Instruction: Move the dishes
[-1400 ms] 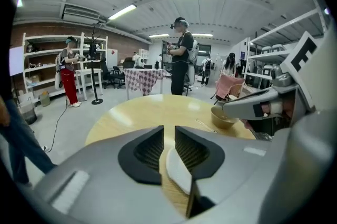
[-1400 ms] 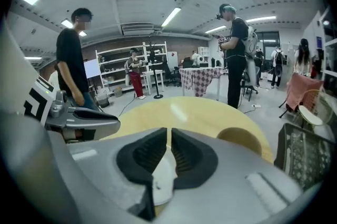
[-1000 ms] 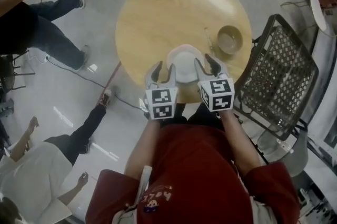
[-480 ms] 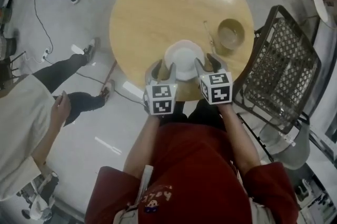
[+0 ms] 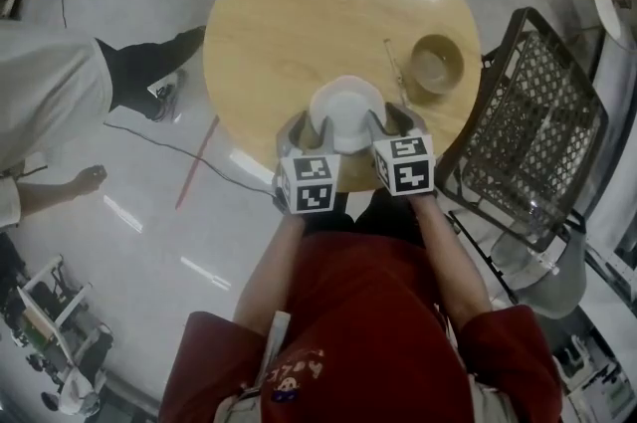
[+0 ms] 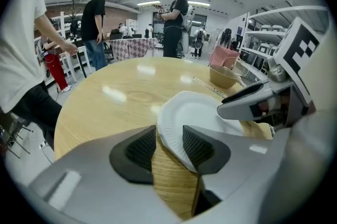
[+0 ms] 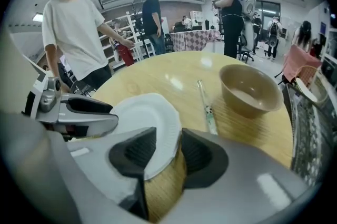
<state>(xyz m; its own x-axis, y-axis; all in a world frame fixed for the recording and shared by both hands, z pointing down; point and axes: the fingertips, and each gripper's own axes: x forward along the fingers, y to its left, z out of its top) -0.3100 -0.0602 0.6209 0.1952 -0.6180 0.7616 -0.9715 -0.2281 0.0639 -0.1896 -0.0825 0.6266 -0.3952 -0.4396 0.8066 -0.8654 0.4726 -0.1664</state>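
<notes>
Left hand-held gripper (image 6: 169, 137): jaws apart, having just been opening; the white plate's (image 6: 202, 112) left rim sits between the pads, not yet pinched.
Right hand-held gripper (image 7: 167, 146): jaws likewise apart and just opened, straddling the opposite rim.
Why two: I judge this thin plate would tilt if I took it from one side only.
White plate: flat on the round wooden worktop (image 5: 299, 13), close to its near edge.
Brown bowl (image 5: 436, 65): further right, apart from the plate, with a thin utensil (image 7: 207, 104) between them.

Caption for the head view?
Left gripper and right gripper, jaws just opened wide, straddle the plate's near rim on the table.
</notes>
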